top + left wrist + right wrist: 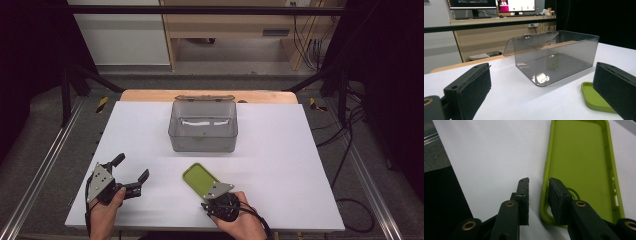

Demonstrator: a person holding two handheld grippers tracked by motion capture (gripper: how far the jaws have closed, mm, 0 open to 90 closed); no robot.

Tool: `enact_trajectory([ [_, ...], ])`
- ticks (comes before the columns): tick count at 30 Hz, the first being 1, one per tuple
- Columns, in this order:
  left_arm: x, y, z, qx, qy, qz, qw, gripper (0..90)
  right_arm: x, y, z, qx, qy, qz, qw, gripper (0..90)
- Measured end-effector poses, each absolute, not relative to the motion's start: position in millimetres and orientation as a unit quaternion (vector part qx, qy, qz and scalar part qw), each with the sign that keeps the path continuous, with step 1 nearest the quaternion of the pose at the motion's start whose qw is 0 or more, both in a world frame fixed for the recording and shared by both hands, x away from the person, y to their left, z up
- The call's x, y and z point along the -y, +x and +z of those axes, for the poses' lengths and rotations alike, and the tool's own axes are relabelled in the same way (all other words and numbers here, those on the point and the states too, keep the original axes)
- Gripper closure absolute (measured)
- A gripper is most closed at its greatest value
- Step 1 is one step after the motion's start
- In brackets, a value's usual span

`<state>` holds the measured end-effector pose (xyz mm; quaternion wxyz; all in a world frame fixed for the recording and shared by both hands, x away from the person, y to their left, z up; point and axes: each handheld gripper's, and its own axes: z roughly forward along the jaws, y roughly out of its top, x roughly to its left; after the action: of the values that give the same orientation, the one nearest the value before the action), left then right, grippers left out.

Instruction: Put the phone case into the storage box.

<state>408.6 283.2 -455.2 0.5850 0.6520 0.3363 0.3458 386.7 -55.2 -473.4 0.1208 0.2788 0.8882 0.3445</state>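
A lime-green phone case [198,177] lies hollow side up on the white table, in front of a clear grey plastic box [202,142] whose lid is flipped back. My right gripper [212,191] is at the case's near end. In the right gripper view its jaws [538,182] straddle the case [581,162] rim, one outside and one inside, with a narrow gap left. My left gripper [132,167] sits open at the front left, nothing between its jaws. Its own view [536,90] looks toward the box [554,67] and one end of the case [594,96].
The white table top [280,145] ends close to both hands at the front. Beyond the box there is a wooden strip [150,95] and the table's back edge. Metal rails [45,165] run along both sides on the floor.
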Motion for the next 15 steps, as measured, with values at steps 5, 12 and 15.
enact_trajectory([
  [5,-282.6,408.6,-455.3,-0.336,0.653,0.346,0.584,1.4,57.9,385.7,-473.9,-0.888,0.277,0.345,0.123,77.0],
  [12,-281.5,408.9,-455.7,-0.335,0.655,0.343,0.584,1.4,58.7,382.6,-475.7,-0.887,0.272,0.345,0.14,83.2],
  [15,-280.9,408.7,-455.7,-0.333,0.656,0.343,0.584,1.5,59.0,382.0,-476.4,-0.887,0.269,0.347,0.144,83.4],
])
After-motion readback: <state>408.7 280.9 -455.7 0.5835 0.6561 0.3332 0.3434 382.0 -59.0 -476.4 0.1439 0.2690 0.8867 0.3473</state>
